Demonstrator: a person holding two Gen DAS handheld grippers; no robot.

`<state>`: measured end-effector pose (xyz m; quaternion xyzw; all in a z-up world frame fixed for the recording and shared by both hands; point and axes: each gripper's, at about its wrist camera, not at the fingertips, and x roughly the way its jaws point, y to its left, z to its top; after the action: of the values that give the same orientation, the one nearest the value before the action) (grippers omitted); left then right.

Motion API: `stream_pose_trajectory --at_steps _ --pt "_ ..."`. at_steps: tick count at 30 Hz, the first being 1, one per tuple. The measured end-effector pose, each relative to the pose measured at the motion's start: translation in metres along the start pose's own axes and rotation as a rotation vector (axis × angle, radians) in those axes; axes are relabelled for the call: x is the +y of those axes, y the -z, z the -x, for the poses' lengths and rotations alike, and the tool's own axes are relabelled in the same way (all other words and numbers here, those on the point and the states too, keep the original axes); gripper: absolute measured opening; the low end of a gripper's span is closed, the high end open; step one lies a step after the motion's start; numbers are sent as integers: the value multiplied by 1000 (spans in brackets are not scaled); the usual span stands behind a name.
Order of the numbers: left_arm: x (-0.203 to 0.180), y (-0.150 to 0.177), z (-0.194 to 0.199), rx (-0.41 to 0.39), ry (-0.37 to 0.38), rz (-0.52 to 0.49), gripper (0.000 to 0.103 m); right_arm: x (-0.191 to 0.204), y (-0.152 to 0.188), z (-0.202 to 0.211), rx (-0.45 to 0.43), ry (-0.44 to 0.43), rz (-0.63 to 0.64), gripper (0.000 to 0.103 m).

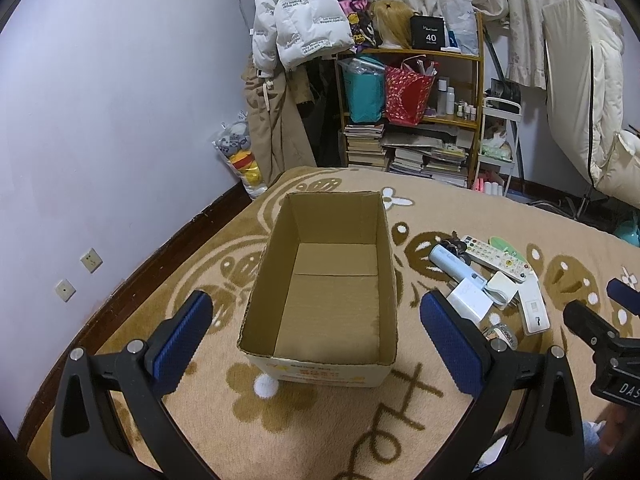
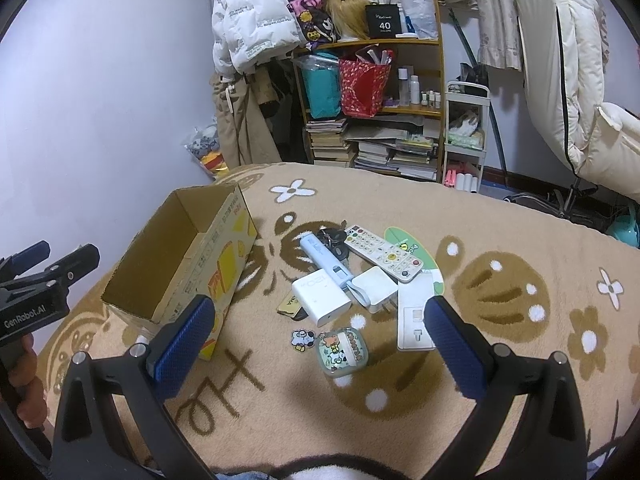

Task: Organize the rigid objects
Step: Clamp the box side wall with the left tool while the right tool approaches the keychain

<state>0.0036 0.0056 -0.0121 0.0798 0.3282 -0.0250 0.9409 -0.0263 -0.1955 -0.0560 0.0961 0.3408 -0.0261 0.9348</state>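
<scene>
One open cardboard box [image 1: 328, 280] sits on the tan patterned blanket [image 2: 520, 240] with nothing inside, and the left gripper [image 1: 316, 336] hovers over its near rim, its two blue pads spread wide and holding nothing. The right gripper [image 2: 320, 344] is likewise spread and empty above a pile at the box's three o'clock: one white remote [image 2: 382, 252], one light-blue stick-shaped device [image 2: 326, 258], two white chargers [image 2: 322, 298], one wall-socket plate [image 2: 414, 320], one cartoon earbud case [image 2: 342, 352] and a bunch of keys [image 2: 332, 238].
</scene>
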Motion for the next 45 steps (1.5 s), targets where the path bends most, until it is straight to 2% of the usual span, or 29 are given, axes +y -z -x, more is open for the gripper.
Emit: stream_pose_trajectory --at_steps 10,20,25,32,40,45 --pt "8 -21 -23 55 10 -4 103 -2 0 -22 34 -1 18 103" --pt "15 -38 -67 153 18 -58 103 0 -11 -53 88 -2 27 103" --pt "23 -43 -94 204 45 -36 103 -6 -11 -70 135 10 16 103" --pt "33 -37 -139 310 70 -11 102 -12 -5 -92 190 31 6 103" --pt "36 -22 -164 402 44 -2 102 -14 7 -110 258 51 8 103" --pt "48 -15 -177 458 23 52 93 -15 18 -123 319 62 7 103"
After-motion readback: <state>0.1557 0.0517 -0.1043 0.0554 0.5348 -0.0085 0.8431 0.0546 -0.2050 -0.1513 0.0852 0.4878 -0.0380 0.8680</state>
